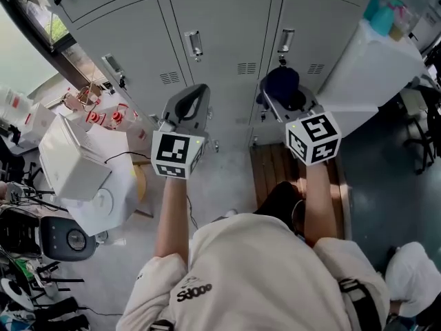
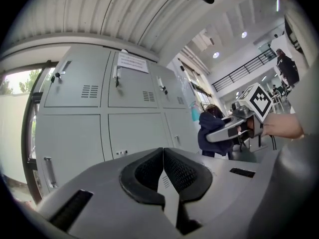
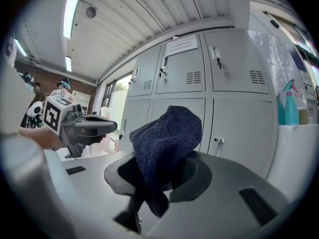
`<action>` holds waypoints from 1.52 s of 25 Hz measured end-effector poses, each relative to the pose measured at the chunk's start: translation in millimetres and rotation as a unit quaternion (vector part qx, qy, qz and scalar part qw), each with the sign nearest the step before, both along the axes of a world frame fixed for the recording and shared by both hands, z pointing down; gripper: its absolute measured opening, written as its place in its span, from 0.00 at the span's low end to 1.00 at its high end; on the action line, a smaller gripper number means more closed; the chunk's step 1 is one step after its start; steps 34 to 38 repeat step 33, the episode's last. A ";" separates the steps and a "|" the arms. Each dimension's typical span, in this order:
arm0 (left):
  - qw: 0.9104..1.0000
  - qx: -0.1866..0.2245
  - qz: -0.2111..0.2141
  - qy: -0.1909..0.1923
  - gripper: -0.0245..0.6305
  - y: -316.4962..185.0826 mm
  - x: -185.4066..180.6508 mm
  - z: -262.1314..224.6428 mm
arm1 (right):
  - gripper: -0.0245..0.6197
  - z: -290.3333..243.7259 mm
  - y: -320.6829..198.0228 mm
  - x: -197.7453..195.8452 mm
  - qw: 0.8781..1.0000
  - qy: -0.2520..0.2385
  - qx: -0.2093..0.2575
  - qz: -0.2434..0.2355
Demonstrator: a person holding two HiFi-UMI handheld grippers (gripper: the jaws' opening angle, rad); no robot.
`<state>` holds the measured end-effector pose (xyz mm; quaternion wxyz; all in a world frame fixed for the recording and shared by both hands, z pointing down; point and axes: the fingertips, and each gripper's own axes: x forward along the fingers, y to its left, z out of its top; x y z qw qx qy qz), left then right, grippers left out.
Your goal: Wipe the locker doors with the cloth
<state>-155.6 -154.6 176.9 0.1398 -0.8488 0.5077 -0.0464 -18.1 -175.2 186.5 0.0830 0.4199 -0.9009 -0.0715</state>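
Observation:
A bank of grey locker doors (image 1: pixel 220 33) fills the wall ahead, seen also as locker doors (image 2: pixel 124 108) and locker doors (image 3: pixel 219 98). My right gripper (image 1: pixel 286 95) is shut on a dark blue cloth (image 1: pixel 284 87), which bunches up above the pads as the cloth (image 3: pixel 167 143). It hovers just short of the lower right door, not clearly touching. My left gripper (image 1: pixel 196 102) is shut and holds nothing, its jaws pressed together at the left gripper (image 2: pixel 163 176). Both point at the lower row of doors.
A white box (image 1: pixel 72 161) and clutter stand on a low surface at left. A white cabinet (image 1: pixel 375 74) with a blue spray bottle (image 3: pixel 290 103) stands at right. A wooden board (image 1: pixel 272 167) lies on the floor under the right arm.

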 end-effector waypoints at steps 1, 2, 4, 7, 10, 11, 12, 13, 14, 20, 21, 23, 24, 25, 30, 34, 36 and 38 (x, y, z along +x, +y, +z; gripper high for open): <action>1.000 0.010 -0.003 0.000 0.07 2.6 -2.5 -7.7 | 0.20 -5.7 2.6 -2.1 1.000 -0.003 0.005 -0.004; 1.000 0.020 -0.004 0.000 0.07 5.7 -4.9 -15.1 | 0.20 -10.6 5.4 -4.0 1.000 -0.006 0.009 -0.007; 0.999 0.034 -0.005 0.001 0.07 11.4 -8.5 -26.2 | 0.20 -18.3 9.9 -7.2 1.000 -0.008 0.016 -0.012; 0.999 0.040 -0.001 -0.004 0.07 14.5 -10.0 -29.3 | 0.20 -19.2 11.5 -10.2 1.000 -0.005 0.021 -0.015; 0.999 0.034 0.003 -0.006 0.07 11.8 -9.4 -22.6 | 0.20 -9.8 10.3 -12.5 1.000 0.007 0.018 -0.015; 1.000 0.031 0.004 -0.005 0.07 11.1 -9.2 -19.4 | 0.20 -6.7 10.7 -13.2 1.000 0.010 0.017 -0.014; 1.000 0.027 0.007 -0.002 0.07 10.4 -8.6 -16.2 | 0.20 -4.3 11.2 -13.7 1.000 0.012 0.015 -0.014; 1.000 0.024 0.011 -0.001 0.07 9.6 -7.5 -13.5 | 0.20 -2.4 11.5 -14.1 1.000 0.014 0.015 -0.014; 1.000 0.021 0.014 0.000 0.07 8.9 -6.4 -11.1 | 0.20 -0.6 11.7 -14.7 1.000 0.016 0.014 -0.015; 1.000 0.007 0.020 -0.001 0.07 7.4 -4.4 1.3 | 0.20 12.8 14.3 -15.6 1.000 0.018 0.004 -0.015; 1.000 0.006 0.020 0.000 0.07 7.0 -4.5 2.2 | 0.19 14.3 14.4 -14.9 1.000 0.018 0.002 -0.014; 1.000 0.002 0.021 0.001 0.07 6.5 -5.6 4.2 | 0.19 15.9 13.9 -14.4 1.000 0.017 0.000 -0.011; 1.000 0.000 0.021 0.000 0.07 6.6 -6.3 5.4 | 0.20 16.8 13.6 -14.7 1.000 0.016 0.000 -0.010; 1.000 -0.002 0.021 0.000 0.07 6.6 -7.1 7.0 | 0.20 17.8 13.5 -15.3 1.000 0.016 -0.002 -0.010; 1.000 -0.009 0.022 0.004 0.07 6.1 -10.6 10.6 | 0.19 23.1 13.5 -19.3 1.000 0.017 -0.005 -0.012; 1.000 -0.009 0.020 0.006 0.07 4.7 -14.7 9.7 | 0.19 25.0 12.5 -21.2 1.000 0.017 -0.005 -0.012; 1.000 -0.009 0.020 0.006 0.07 4.7 -14.7 9.7 | 0.19 25.0 12.5 -21.2 1.000 0.017 -0.005 -0.012; 1.000 -0.009 0.020 0.006 0.07 4.7 -14.7 9.7 | 0.19 25.0 12.5 -21.2 1.000 0.017 -0.005 -0.012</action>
